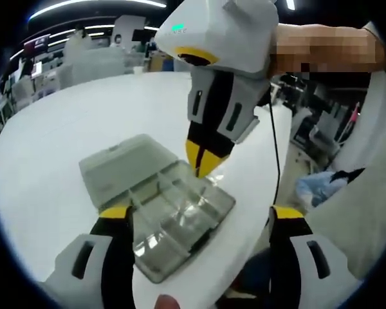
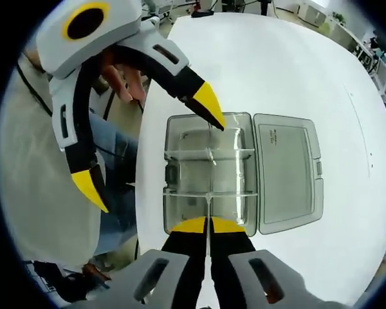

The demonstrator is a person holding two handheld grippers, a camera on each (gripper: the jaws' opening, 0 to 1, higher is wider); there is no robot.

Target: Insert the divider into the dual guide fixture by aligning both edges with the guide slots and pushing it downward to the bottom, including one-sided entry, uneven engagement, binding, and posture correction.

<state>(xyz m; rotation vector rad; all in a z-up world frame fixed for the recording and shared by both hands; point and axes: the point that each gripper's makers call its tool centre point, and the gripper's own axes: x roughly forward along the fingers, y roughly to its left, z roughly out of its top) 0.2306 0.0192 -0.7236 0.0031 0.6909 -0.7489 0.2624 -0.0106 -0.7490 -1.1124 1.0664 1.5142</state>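
The dual guide fixture (image 2: pixel 209 174), a clear compartment box with its lid (image 2: pixel 288 170) folded open, lies on the white tabletop (image 2: pixel 276 71) near the edge. In the right gripper view, the right hand-held gripper (image 2: pixel 209 226) has its yellow tips nearly closed on a thin clear divider (image 2: pixel 209 193), whose long axis runs straight ahead toward 12 o'clock, across the fixture's middle. The left hand-held gripper (image 2: pixel 157 145) stands wide open, one tip touching the fixture's far rim at 12 o'clock, the other hanging off the tabletop at 9 o'clock. In the left gripper view, the fixture sits between its own spread jaws, right gripper at 1 o'clock. The right gripper is nearer the divider; pressing down probably needs both edges level.
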